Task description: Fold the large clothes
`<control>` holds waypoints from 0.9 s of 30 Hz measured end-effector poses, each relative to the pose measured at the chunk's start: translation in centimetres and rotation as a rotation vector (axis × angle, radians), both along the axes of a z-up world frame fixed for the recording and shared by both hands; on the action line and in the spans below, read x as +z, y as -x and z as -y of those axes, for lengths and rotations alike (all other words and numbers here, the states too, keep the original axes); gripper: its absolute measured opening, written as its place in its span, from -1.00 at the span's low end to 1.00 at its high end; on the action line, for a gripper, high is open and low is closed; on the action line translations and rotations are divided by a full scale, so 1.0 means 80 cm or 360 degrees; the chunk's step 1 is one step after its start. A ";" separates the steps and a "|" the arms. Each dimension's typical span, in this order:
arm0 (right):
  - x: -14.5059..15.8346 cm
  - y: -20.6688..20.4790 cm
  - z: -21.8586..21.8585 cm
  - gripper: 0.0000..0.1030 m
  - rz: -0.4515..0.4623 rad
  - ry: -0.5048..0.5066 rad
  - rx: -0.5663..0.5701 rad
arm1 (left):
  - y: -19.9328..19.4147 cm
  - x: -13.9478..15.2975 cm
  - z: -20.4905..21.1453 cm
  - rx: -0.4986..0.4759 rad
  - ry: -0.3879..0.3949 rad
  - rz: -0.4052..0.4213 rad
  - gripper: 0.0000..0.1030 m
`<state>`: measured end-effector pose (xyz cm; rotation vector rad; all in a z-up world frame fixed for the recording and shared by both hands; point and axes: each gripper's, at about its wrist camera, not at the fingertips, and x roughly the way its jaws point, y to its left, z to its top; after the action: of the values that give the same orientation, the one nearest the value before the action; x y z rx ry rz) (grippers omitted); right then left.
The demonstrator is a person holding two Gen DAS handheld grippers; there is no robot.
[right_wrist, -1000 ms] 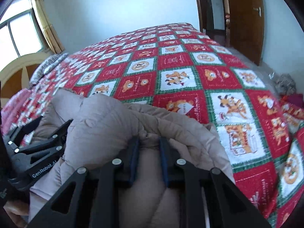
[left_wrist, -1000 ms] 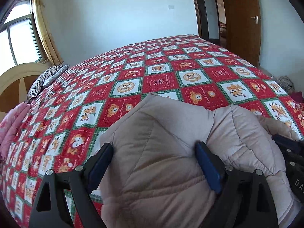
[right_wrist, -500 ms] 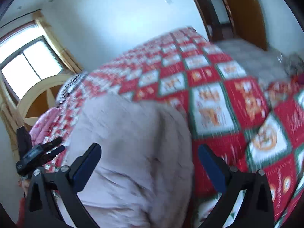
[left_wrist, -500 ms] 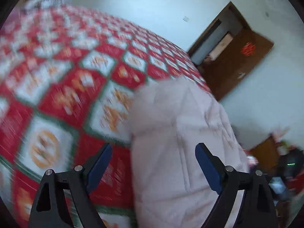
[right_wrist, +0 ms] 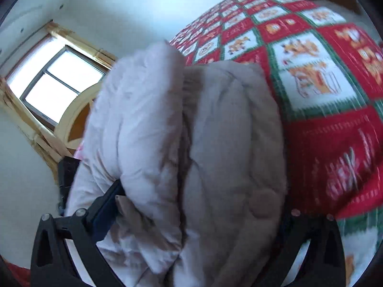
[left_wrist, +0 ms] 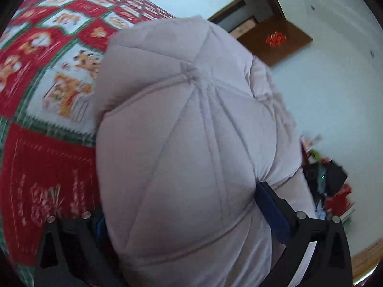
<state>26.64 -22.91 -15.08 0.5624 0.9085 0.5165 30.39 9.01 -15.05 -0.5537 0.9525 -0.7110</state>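
Left wrist view: folded jacket [left_wrist: 189, 148] bulging between the spread fingers of the left gripper [left_wrist: 182, 215], wide apart and straddling the bundle from its left end, seemingly to cradle the bulk sideways rather than pinch one layer; bed [left_wrist: 47, 76] with its red quilt to the left and behind, door [left_wrist: 273, 38] far right. Right wrist view: same jacket [right_wrist: 196, 157], layers stacked edge-on, wedged between the wide-set fingers of the right gripper [right_wrist: 191, 205], pressing from the opposite end so the fold likely keeps its shape; quilt right, window [right_wrist: 55, 88] far left.
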 end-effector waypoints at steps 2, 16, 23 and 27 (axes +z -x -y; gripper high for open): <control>-0.001 -0.007 -0.009 1.00 -0.0008 0.0018 0.0012 | -0.002 0.000 0.004 0.0001 -0.0017 0.0024 0.97; 0.038 0.138 -0.041 0.20 0.0002 -0.0311 0.0042 | 0.123 0.059 -0.004 -0.0088 0.0133 0.0209 0.78; 0.148 0.236 0.009 0.13 0.0316 -0.0345 -0.0106 | 0.159 0.160 0.082 -0.0386 0.0234 0.0434 0.78; 0.198 0.295 0.075 0.13 0.0434 -0.0262 -0.0300 | 0.166 0.196 0.174 -0.0634 0.0338 0.0485 0.78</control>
<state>3.02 -28.87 0.74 0.7007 0.5507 0.4856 17.08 -4.92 0.66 -0.4262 0.7098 -1.2280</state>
